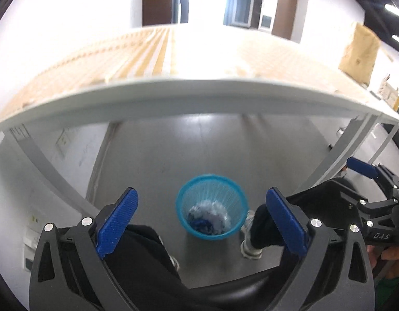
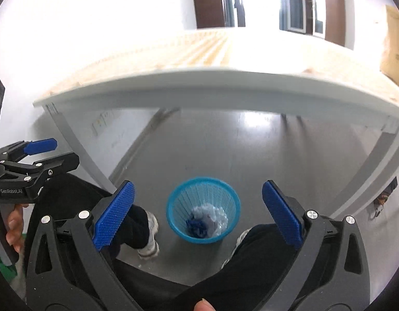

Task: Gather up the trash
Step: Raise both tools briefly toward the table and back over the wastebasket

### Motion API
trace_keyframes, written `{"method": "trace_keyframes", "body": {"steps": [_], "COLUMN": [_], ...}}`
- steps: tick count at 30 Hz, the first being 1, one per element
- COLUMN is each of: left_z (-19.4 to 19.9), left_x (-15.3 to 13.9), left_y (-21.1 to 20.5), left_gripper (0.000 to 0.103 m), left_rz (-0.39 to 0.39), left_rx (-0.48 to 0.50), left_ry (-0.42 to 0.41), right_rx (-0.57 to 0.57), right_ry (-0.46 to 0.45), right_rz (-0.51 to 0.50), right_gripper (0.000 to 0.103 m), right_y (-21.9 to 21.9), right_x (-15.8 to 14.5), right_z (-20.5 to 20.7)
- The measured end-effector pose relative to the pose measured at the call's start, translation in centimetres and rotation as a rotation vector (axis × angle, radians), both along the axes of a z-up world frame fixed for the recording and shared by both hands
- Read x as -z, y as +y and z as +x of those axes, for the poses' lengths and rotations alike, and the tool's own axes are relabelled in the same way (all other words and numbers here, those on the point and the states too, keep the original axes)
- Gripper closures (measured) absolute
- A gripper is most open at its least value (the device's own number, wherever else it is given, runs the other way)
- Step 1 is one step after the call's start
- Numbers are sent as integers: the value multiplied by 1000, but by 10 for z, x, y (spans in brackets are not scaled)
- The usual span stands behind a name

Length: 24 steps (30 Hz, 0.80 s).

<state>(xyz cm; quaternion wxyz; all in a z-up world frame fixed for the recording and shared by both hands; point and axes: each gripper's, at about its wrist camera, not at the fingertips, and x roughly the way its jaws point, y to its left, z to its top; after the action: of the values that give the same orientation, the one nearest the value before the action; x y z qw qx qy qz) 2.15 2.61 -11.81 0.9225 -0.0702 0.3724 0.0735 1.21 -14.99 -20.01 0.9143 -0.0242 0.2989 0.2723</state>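
Observation:
A light blue mesh waste basket [image 1: 211,207] stands on the grey floor below the table's front edge. It holds crumpled white and blue trash [image 1: 208,219]. It also shows in the right wrist view [image 2: 203,210] with the same trash [image 2: 205,220] inside. My left gripper [image 1: 202,220] is open and empty, held high above the basket. My right gripper [image 2: 198,213] is open and empty, also above the basket. Each gripper shows at the edge of the other's view: the right one [image 1: 367,181] and the left one [image 2: 36,155].
A white-edged table [image 1: 199,96] with a pale checked cloth spans the view ahead, with grey legs [image 2: 70,142] to either side. A brown paper bag [image 1: 360,54] stands at its far right. The person's dark-trousered legs and white shoes [image 2: 150,235] flank the basket.

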Motion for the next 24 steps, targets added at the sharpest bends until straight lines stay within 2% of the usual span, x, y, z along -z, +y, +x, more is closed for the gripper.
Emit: {"method": "trace_keyframes", "body": {"steps": [3,6,7,10,14,19,22,24], "left_z": [-1,8,12,22,33,57,72,78], "left_x": [1,15,23,44,78,113,136,152], "left_y": [2,4,5,7,26,39,50,55], "left_gripper": [6,6,6,6,6,6,6,6], "left_rz": [-22,-47,-28,-2,-89,-107,-152,-187], "left_rx": [38,93,99,122,92,73,49,43], "left_ry": [-18,-56,-50,-4,39,134,202,267], "right_rx": [4,10,12,28,22,-46,-44,-43], "right_ry": [-4,10,14,42,140,260,272,315], "right_rz": [3,-15,-14,-20,-15,-142,-171,-181], "right_gripper": [9,9,9,9,9,9,9,9], "right_y": [0,7,6,15,29,57,59,56], "right_x": [-7,-4,-7,8,39,92,108,121], "right_z": [-4,4,3,20,44,69,79,89]}}
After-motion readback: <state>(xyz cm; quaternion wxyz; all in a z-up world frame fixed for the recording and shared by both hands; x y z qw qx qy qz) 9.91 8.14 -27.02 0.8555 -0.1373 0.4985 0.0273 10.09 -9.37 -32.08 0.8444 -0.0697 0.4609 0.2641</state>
